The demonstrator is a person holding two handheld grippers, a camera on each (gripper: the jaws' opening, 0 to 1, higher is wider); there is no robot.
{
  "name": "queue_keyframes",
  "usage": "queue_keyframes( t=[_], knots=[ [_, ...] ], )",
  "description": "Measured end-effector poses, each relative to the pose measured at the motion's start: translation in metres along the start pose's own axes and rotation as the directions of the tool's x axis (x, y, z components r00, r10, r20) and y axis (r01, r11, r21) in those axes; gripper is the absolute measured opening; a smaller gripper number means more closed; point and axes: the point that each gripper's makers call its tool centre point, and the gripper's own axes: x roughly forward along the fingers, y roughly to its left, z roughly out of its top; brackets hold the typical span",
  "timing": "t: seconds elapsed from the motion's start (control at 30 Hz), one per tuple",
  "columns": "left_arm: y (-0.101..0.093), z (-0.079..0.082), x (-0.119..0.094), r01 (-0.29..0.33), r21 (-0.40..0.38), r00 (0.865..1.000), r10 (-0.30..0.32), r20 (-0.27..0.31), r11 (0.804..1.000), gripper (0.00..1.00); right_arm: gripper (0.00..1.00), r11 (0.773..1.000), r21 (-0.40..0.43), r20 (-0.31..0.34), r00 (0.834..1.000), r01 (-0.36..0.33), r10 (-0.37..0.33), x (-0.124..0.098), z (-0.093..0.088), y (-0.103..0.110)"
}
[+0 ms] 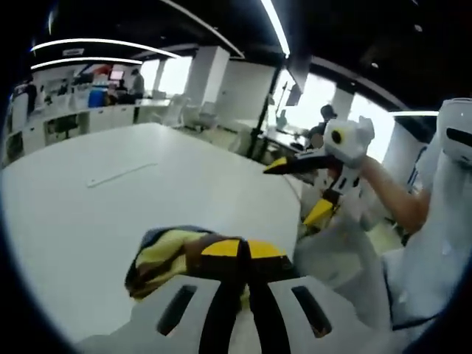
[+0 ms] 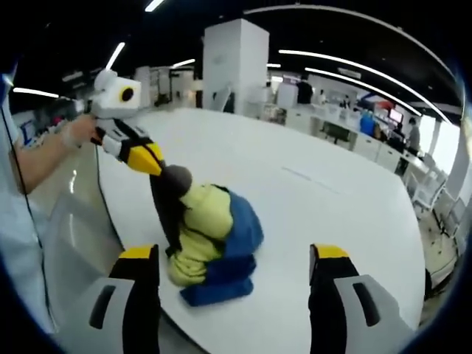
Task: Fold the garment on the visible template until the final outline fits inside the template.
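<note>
Currently the garment (image 2: 210,240), a bunched bundle of yellow, blue and dark cloth, hangs at the near edge of the white table (image 2: 310,192), its lower blue folds resting on the surface and a dark strip pulled upward toward eleven o'clock in the right gripper view. I judge its long axis to run from that raised dark end down to the blue heap at five o'clock, so the piece points up and away from the table rim. My left gripper (image 2: 158,171) is clamped on the top of that dark strip, its yellow tips pressed together over the cloth; in the left gripper view the same jaws (image 1: 247,254) sit closed at six o'clock with the yellow-and-dark cloth (image 1: 177,258) gathered just beyond them. My right gripper (image 2: 234,254) stands with its jaws wide apart and nothing between them; the bundle lies between and just ahead of them, closer to the jaw at seven o'clock. In the left gripper view that right gripper (image 1: 313,188) appears at two o'clock, off the table edge, apart from the cloth. I cannot make out any template outline on the table. My assessment: the garment is not yet spread, and the free right gripper is best placed to take a lower blue edge.
</note>
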Motion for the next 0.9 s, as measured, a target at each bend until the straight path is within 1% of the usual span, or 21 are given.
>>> queue_keyframes(
  t=[0.03,0.07,0.13,0.27,0.33,0.4,0.47,0.5,0.7,0.77,0.9],
  knots=[
    [-0.001,0.0,0.0,0.002,0.002,1.0,-0.002,0.002,1.0,0.0,0.81,1.0,-0.001,0.019,1.0,-0.017,0.017,0.002,0.004,0.001],
    [-0.001,0.0,0.0,0.004,0.0,1.0,-0.004,0.003,1.0,0.0,0.78,0.999,0.007,0.037,0.998,-0.049,0.048,0.005,0.008,0.004],
    [-0.002,-0.001,0.0,0.005,-0.002,1.0,-0.005,0.003,1.0,0.0,0.73,0.997,0.008,0.039,0.996,-0.082,0.082,0.01,0.013,0.005],
    [-0.003,-0.002,-0.002,0.001,-0.003,1.0,-0.001,0.006,1.0,0.0,0.69,0.995,-0.036,0.044,0.994,-0.096,0.098,0.019,0.024,0.003],
    [-0.003,-0.001,-0.002,-0.001,-0.006,1.0,0.001,0.012,1.0,0.0,0.67,0.993,-0.047,0.05,0.993,-0.108,0.111,0.026,0.031,-0.002],
    [-0.004,-0.002,-0.002,0.0,-0.007,1.0,0.0,0.014,1.0,0.0,0.66,0.99,-0.049,0.056,0.99,-0.129,0.132,0.032,0.036,-0.001],
    [-0.005,-0.002,-0.002,0.0,-0.009,1.0,0.0,0.016,1.0,0.0,0.65,0.988,-0.056,0.043,0.988,-0.146,0.148,0.041,0.038,0.0],
    [-0.006,-0.003,-0.002,0.0,-0.008,1.0,0.0,0.015,1.0,0.0,0.65,0.987,-0.075,0.035,0.988,-0.145,0.148,0.046,0.039,0.0],
    [-0.008,-0.003,-0.003,-0.001,-0.014,1.0,0.001,0.027,1.0,0.0,0.61,0.98,-0.089,0.027,0.983,-0.178,0.181,0.07,0.046,0.0],
    [-0.009,-0.003,-0.003,-0.001,-0.017,1.0,0.001,0.029,1.0,0.0,0.58,0.978,-0.101,0.021,0.983,-0.18,0.183,0.074,0.048,-0.001],
    [-0.011,-0.004,-0.003,-0.001,-0.02,1.0,0.001,0.031,1.0,0.0,0.55,0.972,-0.11,0.008,0.978,-0.207,0.209,0.081,0.052,0.003]
  ],
)
